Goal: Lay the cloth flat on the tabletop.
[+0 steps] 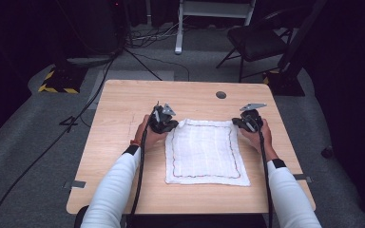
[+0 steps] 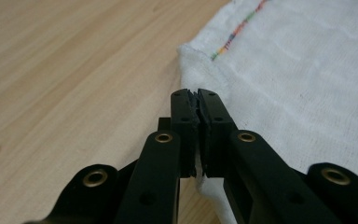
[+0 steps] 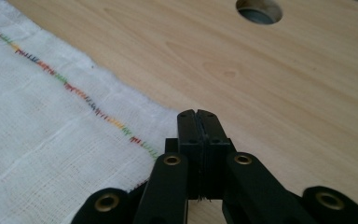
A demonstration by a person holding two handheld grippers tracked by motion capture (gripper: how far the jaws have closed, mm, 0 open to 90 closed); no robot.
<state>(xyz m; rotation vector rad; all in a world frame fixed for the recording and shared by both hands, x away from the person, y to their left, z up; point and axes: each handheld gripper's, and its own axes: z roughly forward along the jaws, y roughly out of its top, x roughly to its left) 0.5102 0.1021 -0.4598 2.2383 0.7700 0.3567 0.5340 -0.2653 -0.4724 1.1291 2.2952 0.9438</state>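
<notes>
Both grippers' fingers pinched on white cloth [image 1: 203,152] far corners, cloth edges hidden between fingers

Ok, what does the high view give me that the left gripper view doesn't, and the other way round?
High view alone: the whole white cloth lying flat on the wooden table, the right hand-held gripper at its far right corner, both sleeves, the chair beyond.

Left gripper view alone: the left hand-held gripper has its jaws shut, with cloth edge pinched between them.

Both: the cloth's multicoloured stitched border and the left far corner.
</notes>
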